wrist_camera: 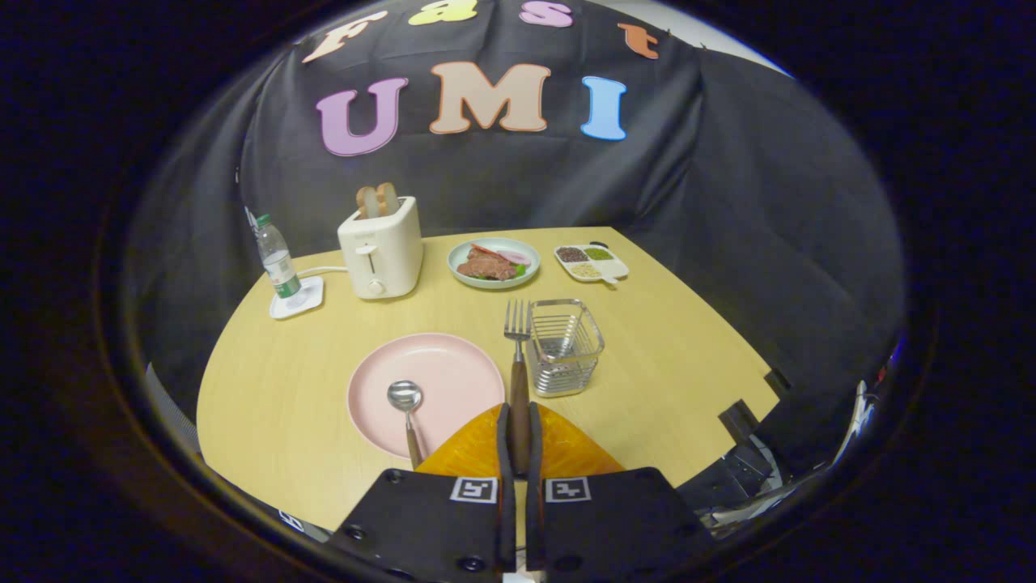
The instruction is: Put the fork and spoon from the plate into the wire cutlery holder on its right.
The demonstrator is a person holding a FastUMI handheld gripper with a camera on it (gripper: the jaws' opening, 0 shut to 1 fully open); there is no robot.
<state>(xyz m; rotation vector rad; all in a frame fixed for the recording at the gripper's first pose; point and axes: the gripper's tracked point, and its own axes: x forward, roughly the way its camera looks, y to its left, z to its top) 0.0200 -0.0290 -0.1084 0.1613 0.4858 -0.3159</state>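
My gripper [519, 437] is shut on the wooden handle of the fork [517, 324], both fingers pressing on it. The fork sticks out ahead of the fingers, lifted above the table, its steel tines reaching just left of the wire cutlery holder [564, 346]. The holder stands upright on the table to the right of the pink plate [453, 376] and looks empty. On the plate lies the spoon [405, 398], bowl facing away from me, its wooden handle running back toward my left finger.
Further back on the wooden table [664, 356] stand a cream toaster [380, 249] with bread in it, a water bottle [276, 257] on a white coaster, a green plate of food [494, 263] and a small divided dish [591, 262]. The table edge drops off at the right.
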